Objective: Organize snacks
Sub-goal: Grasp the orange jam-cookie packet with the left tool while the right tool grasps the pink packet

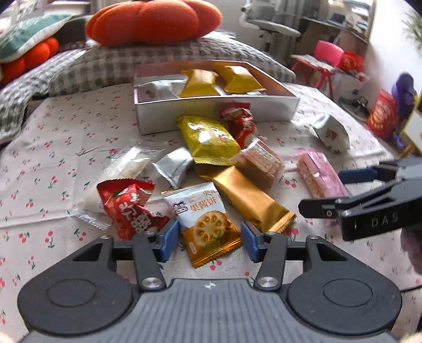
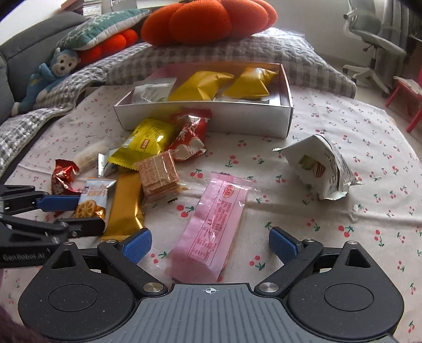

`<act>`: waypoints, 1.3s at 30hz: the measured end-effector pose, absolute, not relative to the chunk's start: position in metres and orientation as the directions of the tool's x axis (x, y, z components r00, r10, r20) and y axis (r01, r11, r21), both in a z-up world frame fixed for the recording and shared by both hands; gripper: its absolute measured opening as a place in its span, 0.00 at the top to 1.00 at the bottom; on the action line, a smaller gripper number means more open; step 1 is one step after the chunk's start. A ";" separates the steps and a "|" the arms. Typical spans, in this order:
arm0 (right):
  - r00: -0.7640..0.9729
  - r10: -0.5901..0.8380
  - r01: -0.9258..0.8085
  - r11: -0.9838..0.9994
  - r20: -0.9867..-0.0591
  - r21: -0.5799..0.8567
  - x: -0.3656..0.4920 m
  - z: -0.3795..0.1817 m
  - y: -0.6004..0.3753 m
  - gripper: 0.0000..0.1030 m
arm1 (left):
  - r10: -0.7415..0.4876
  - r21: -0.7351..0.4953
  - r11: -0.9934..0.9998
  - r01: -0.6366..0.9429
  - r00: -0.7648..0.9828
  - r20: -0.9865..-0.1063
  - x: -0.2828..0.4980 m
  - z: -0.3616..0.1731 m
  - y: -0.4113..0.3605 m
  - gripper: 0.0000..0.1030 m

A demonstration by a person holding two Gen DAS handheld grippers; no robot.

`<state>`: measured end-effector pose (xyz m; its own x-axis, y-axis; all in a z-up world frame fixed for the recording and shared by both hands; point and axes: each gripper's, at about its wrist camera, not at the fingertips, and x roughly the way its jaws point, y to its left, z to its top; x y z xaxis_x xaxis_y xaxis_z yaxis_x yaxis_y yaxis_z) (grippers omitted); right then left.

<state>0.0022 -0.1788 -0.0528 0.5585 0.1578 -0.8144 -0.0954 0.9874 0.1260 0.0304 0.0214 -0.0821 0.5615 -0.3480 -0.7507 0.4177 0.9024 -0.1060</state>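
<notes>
room: a bed-like surface under a cherry-print cloth (image 2: 329, 168); a checked quilt (image 2: 211, 52) bunched behind it, an orange pumpkin cushion (image 2: 208, 21) on top, a blue monkey toy (image 2: 50, 76) off to the left, an office chair (image 2: 374, 44) by the far wall
box: a white cardboard box (image 2: 237, 118) sits at the back of the cloth, open-topped; two yellow packets (image 2: 203, 85) and some white wrappers lie inside it
loose pile: in front of the box lie a yellow-green packet (image 1: 208, 138), a red wrapper (image 1: 241, 124) touching the box wall, a clear-wrapped stack of wafers (image 1: 261, 163), a long gold bar (image 1: 250, 199), a silver packet (image 1: 174, 166), a rice cracker (image 1: 124, 171) and a second red wrapper (image 1: 129, 208); they overlap one another
left tongs: the left gripper (image 1: 209, 238) is partly open, its blue pads either side of a white-and-orange biscuit packet (image 1: 208, 221); the packet lies flat on the cloth and the pads do not press on it
right tongs: the right gripper (image 2: 211, 245) is wide open, hanging over a pink snack bar (image 2: 213, 229) that lies lengthwise between its fingers; no contact visible
off alone: a crumpled white bag (image 2: 321, 166) lies well apart to the right of the pile
</notes>
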 end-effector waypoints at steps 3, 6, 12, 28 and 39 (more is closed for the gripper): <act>0.568 0.144 -0.081 0.990 -0.810 0.119 0.003 -0.053 -0.180 0.11 | -0.347 -0.151 0.919 0.365 0.565 -0.748 0.035 -0.082 0.026 0.57; 0.576 0.127 -0.074 0.992 -0.807 0.103 0.004 -0.053 -0.180 0.19 | -0.329 -0.163 0.933 0.321 0.578 -0.747 0.039 -0.082 0.027 0.57; 0.585 0.119 -0.079 0.993 -0.802 0.089 0.006 -0.053 -0.181 0.31 | -0.248 -0.091 0.955 0.282 0.595 -0.764 0.042 -0.081 0.015 0.55; 0.549 0.150 -0.049 0.988 -0.822 0.148 0.010 -0.046 -0.189 0.69 | -0.170 -0.092 0.983 0.156 0.622 -0.764 0.055 -0.081 0.010 0.59; 0.521 0.222 0.009 0.964 -0.824 0.265 0.018 -0.018 -0.197 0.70 | -0.241 -0.186 0.970 0.156 0.546 -0.802 0.057 -0.067 0.021 0.65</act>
